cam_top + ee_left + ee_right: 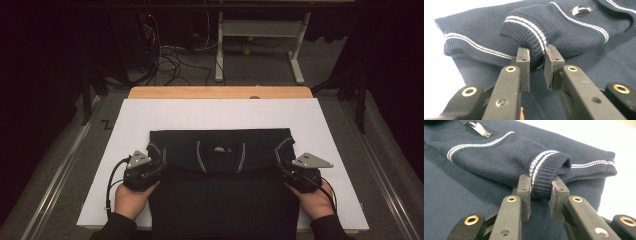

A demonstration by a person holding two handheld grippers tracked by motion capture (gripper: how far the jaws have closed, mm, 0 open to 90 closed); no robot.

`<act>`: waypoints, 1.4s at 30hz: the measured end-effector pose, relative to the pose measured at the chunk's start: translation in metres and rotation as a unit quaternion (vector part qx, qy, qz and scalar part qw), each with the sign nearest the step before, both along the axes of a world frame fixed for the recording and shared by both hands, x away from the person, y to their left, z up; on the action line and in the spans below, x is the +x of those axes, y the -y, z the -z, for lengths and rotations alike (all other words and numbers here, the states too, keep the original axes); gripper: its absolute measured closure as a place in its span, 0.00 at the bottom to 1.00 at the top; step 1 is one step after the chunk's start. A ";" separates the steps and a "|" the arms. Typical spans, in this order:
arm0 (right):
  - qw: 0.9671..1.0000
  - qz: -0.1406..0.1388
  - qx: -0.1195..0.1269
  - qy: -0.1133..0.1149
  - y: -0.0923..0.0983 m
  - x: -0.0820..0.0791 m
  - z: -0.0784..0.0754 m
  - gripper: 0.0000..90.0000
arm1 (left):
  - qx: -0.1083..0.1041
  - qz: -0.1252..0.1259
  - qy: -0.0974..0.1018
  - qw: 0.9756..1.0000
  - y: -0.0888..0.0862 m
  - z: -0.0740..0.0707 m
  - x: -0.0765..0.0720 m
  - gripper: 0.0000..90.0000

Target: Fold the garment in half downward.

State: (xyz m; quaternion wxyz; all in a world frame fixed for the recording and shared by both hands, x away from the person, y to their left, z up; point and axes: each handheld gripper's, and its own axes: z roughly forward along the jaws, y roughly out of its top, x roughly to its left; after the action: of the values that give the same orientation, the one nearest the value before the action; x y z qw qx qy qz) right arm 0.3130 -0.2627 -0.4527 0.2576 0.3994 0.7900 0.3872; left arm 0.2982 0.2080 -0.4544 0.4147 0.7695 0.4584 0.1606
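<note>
My left gripper [536,67] is clamped on the near-left ribbed cuff [534,47] of the navy knit sweater [220,165]; my right gripper [541,195] pinches the right cuff [546,175]. Matched grips should keep the fold square. The sweater lies flat mid-worktop [150,112], collar label [218,149] farther off.

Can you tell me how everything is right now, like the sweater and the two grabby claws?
sweater: dark blue, lying flat on the white board, partly folded.
left cuff: ribbed, pinched between the jaws, lifted a little.
right cuff: ribbed, pinched between the jaws.
left gripper: shut on the left cuff.
right gripper: shut on the right cuff.
white board: flat under the sweater.
</note>
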 end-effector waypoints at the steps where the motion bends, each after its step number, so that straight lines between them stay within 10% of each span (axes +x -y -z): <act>1: 1.000 -0.005 -0.001 -0.002 0.001 -0.006 0.001 0.83 | -0.001 0.002 -0.005 1.000 -0.001 0.001 -0.003 0.81; 21: 0.999 -0.009 -0.012 -0.034 0.008 -0.038 0.018 0.77 | 0.017 0.015 -0.046 0.999 -0.001 0.023 -0.029 0.70; 34: 0.998 0.014 0.063 0.001 0.019 -0.036 0.010 0.27 | -0.021 0.021 0.025 0.999 -0.003 0.019 -0.029 0.14; 42: 0.996 0.013 0.091 0.013 0.012 -0.034 0.004 0.02 | -0.037 0.024 0.035 0.998 0.003 0.013 -0.027 0.00</act>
State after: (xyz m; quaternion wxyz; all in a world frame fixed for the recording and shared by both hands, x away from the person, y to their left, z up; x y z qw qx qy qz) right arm 0.2792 -0.2744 -0.4569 0.2357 0.4262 0.7427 0.4596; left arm 0.2716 0.2048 -0.4670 0.4619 0.7587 0.4306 0.1601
